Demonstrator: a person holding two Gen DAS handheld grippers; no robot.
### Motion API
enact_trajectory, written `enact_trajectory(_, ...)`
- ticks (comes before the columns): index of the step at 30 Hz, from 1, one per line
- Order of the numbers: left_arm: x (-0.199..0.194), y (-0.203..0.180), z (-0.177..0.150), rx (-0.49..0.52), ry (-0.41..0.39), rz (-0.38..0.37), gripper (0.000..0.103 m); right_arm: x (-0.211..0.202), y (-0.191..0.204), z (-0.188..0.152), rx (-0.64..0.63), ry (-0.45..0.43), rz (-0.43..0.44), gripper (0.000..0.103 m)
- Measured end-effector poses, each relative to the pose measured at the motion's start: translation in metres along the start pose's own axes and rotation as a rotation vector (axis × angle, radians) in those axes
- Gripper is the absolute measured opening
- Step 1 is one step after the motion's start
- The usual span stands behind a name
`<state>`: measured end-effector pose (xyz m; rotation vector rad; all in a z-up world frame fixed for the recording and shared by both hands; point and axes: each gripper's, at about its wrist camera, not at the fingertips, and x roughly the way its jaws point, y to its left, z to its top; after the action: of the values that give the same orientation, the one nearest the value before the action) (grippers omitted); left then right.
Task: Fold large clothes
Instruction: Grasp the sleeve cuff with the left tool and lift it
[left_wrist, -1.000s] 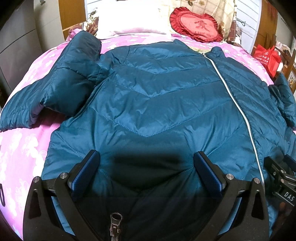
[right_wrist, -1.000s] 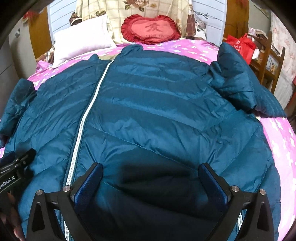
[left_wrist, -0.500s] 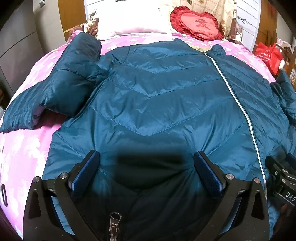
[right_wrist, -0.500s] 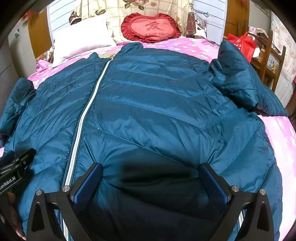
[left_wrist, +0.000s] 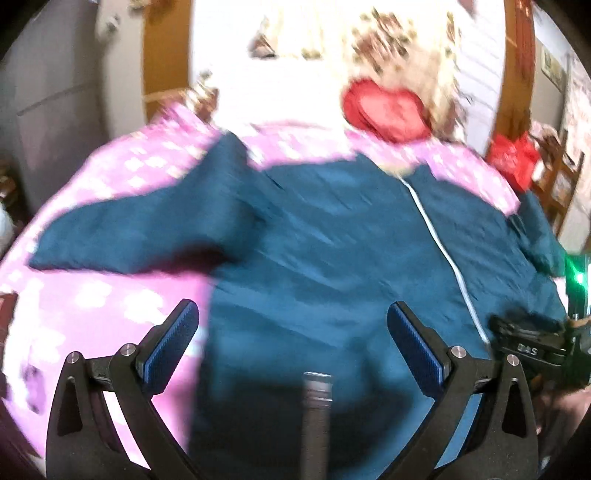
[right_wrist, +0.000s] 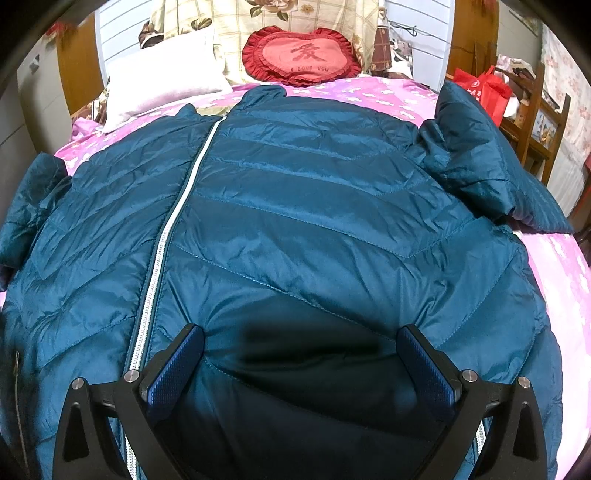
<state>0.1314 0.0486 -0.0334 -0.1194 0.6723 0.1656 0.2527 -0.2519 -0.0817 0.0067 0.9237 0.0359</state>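
Observation:
A large teal quilted puffer jacket (right_wrist: 314, 221) lies spread front-up on a pink bed, its white zipper (right_wrist: 166, 243) closed and both sleeves lying out to the sides. In the blurred left wrist view the jacket (left_wrist: 332, 258) fills the middle, with its left sleeve (left_wrist: 140, 236) stretched across the sheet. My left gripper (left_wrist: 291, 343) is open and empty, held over the jacket's lower left edge. My right gripper (right_wrist: 301, 363) is open and empty, low over the hem right of the zipper. It also shows in the left wrist view (left_wrist: 528, 347).
The pink flowered bedsheet (right_wrist: 561, 273) shows around the jacket. A white pillow (right_wrist: 162, 85) and a red heart cushion (right_wrist: 301, 57) lie at the headboard. A red bag (right_wrist: 484, 88) and a wooden shelf (right_wrist: 539, 125) stand to the right of the bed.
My left gripper has swung up and to the left, blurring its view; pink sheet now shows under its left finger. The right gripper has barely moved. The jacket lies as before.

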Motion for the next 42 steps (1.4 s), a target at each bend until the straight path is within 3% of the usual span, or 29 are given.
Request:
enact_trajectory(4, 0.009, 0.077, 0.03, -0.023, -0.024, 0.141, 0.103, -0.001, 0.0, -0.001, 0.0, -0.003, -0.001, 0.103)
enact_trajectory(9, 0.055, 0.206, 0.068, -0.139, 0.035, 0.374, 0.102, -0.002, 0.0, -0.002, -0.001, -0.004, -0.003, 0.103)
enact_trajectory(12, 0.082, 0.282, 0.069, -0.252, 0.134, 0.486, 0.102, -0.002, 0.001, -0.001, -0.004, -0.003, -0.006, 0.103)
enact_trajectory(14, 0.102, 0.324, 0.059, -0.368, 0.233, 0.497, 0.102, -0.002, 0.0, -0.001, -0.006, -0.003, -0.007, 0.103)
enact_trajectory(17, 0.13, 0.343, 0.045, -0.414, 0.36, 0.497, 0.102, -0.002, 0.0, -0.001, -0.006, -0.002, -0.008, 0.103)
enact_trajectory(23, 0.142, 0.335, 0.046, -0.338, 0.327, 0.462, 0.099, -0.002, 0.0, -0.001, -0.006, -0.002, -0.008, 0.103)
enact_trajectory(24, 0.14, 0.334, 0.048, -0.342, 0.311, 0.425, 0.078, -0.002, 0.0, -0.001, -0.007, -0.002, -0.008, 0.103)
enact_trajectory(25, 0.139, 0.332, 0.05, -0.341, 0.29, 0.369, 0.04, -0.002, 0.0, -0.001, -0.006, -0.002, -0.008, 0.103)
enact_trajectory(26, 0.137, 0.324, 0.052, -0.31, 0.272, 0.352, 0.024, -0.002, 0.0, -0.001, -0.006, -0.002, -0.008, 0.103)
enact_trajectory(27, 0.137, 0.315, 0.054, -0.28, 0.266, 0.359, 0.016, -0.002, 0.001, -0.001, -0.006, -0.003, -0.007, 0.103)
enact_trajectory(29, 0.129, 0.293, 0.059, -0.207, 0.217, 0.375, 0.013, -0.002, 0.001, -0.001, -0.007, -0.003, -0.009, 0.103)
enact_trajectory(33, 0.101, 0.264, 0.078, -0.191, 0.091, 0.292, 0.013, -0.005, -0.002, -0.001, 0.013, -0.005, -0.017, 0.103)
enact_trajectory(38, 0.059, 0.212, 0.111, -0.183, -0.019, 0.081, 0.012, -0.031, -0.017, 0.001, 0.04, -0.056, -0.065, 0.103)
enact_trajectory(42, 0.021, 0.138, 0.141, -0.127, -0.105, -0.111, 0.012, -0.044, -0.035, 0.0, 0.045, -0.067, -0.101, 0.103)
